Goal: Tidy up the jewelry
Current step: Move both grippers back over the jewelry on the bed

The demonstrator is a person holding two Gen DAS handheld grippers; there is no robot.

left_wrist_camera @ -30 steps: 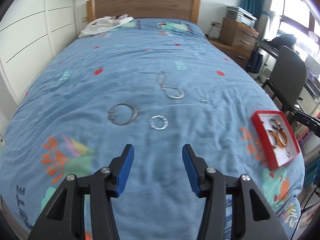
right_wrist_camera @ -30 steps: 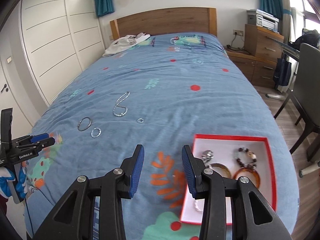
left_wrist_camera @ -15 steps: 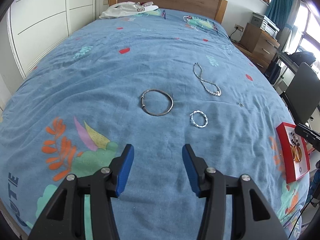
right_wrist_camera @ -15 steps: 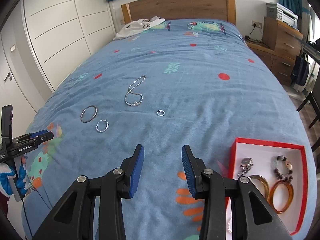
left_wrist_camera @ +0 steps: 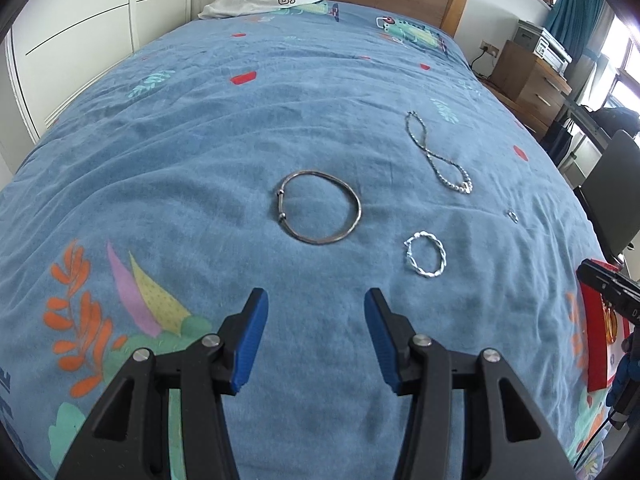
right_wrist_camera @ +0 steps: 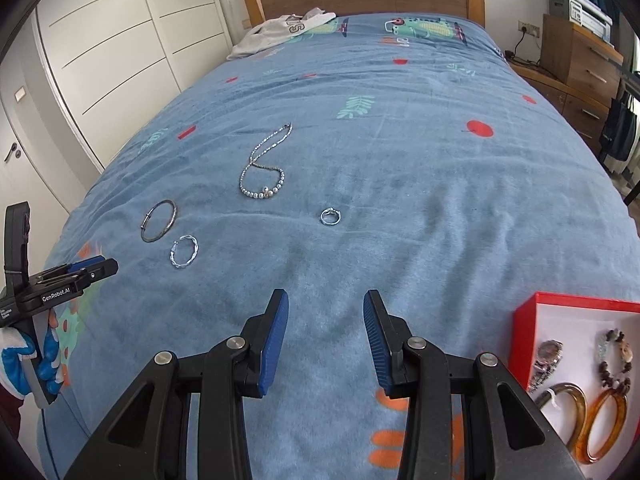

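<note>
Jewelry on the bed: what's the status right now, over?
Left gripper open, empty; right gripper open, empty. Bangle, twisted bracelet, necklace, ring loose on the bedspread. Red box partly filled. Nothing in the way.

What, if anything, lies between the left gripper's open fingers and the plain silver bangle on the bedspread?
Nothing visible does. The left gripper faces the plain silver bangle across bare blue bedspread; the twisted silver bracelet lies off to the right.

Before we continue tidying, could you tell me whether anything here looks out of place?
Four pieces lie loose on the bedspread, outside the red box: a beaded necklace, a plain bangle, a twisted bracelet and a small ring. Nothing looks damaged.
</note>
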